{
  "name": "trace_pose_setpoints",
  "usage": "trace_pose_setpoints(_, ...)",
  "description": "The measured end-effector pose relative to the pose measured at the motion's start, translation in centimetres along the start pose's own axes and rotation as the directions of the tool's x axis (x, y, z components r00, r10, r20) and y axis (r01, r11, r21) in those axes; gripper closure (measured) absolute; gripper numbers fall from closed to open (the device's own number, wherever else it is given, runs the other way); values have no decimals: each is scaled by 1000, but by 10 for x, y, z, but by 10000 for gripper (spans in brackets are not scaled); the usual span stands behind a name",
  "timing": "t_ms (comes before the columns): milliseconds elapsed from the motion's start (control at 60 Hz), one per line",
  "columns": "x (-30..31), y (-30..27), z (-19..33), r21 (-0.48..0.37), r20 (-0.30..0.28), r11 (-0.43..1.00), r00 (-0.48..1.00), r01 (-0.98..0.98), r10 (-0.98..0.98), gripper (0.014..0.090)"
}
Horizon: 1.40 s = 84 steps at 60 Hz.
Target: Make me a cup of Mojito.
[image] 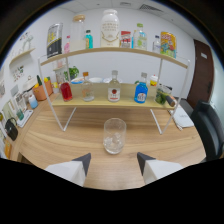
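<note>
On the wooden table (60,142), just ahead of the gripper (113,162), stands a clear glass (114,135) with ice. The fingers are spread wide, holding nothing. Beyond the glass, a two-tier shelf (112,100) carries bottles, among them a blue bottle (141,92) and a red bottle (65,91).
</note>
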Motion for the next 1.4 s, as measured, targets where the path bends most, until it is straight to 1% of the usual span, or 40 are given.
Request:
trace_pose_setpoints(283, -6, 13, -9, -17, -4, 1000, 1000, -5, 5, 184)
trace_pose_setpoints(367, -4, 21, -15, -11, 6, 1000, 1000, 0, 0, 184)
trace_pose_setpoints(500, 17, 36, -22, -25, 6, 1000, 1000, 9, -9, 188)
trace_pose_setpoints(617, 42, 33, -30, -24, 5, 1000, 1000, -13, 13, 185)
trace_pose_setpoints(800, 91, -9, -28, 26, -22, 999, 999, -30, 30, 182)
trace_pose_setpoints(1000, 133, -78, -1, 89, -15, 994, 998, -58, 60, 187)
trace_pose_setpoints(1017, 137, -84, 2, 97, -16, 994, 998, -59, 61, 232)
trace_pose_setpoints(1033, 139, -89, 6, 106, -15, 993, 998, -60, 62, 189)
trace_pose_setpoints(1067, 144, -100, 13, 118, -13, 991, 998, -59, 61, 192)
trace_pose_setpoints(1250, 165, -130, 56, 112, -2, 992, 998, -65, 66, 199)
trace_pose_setpoints(1300, 170, -133, 68, 105, -6, 992, 998, -66, 67, 219)
trace_pose_setpoints(1400, 178, -135, 88, 81, -19, 995, 998, -63, 65, 300)
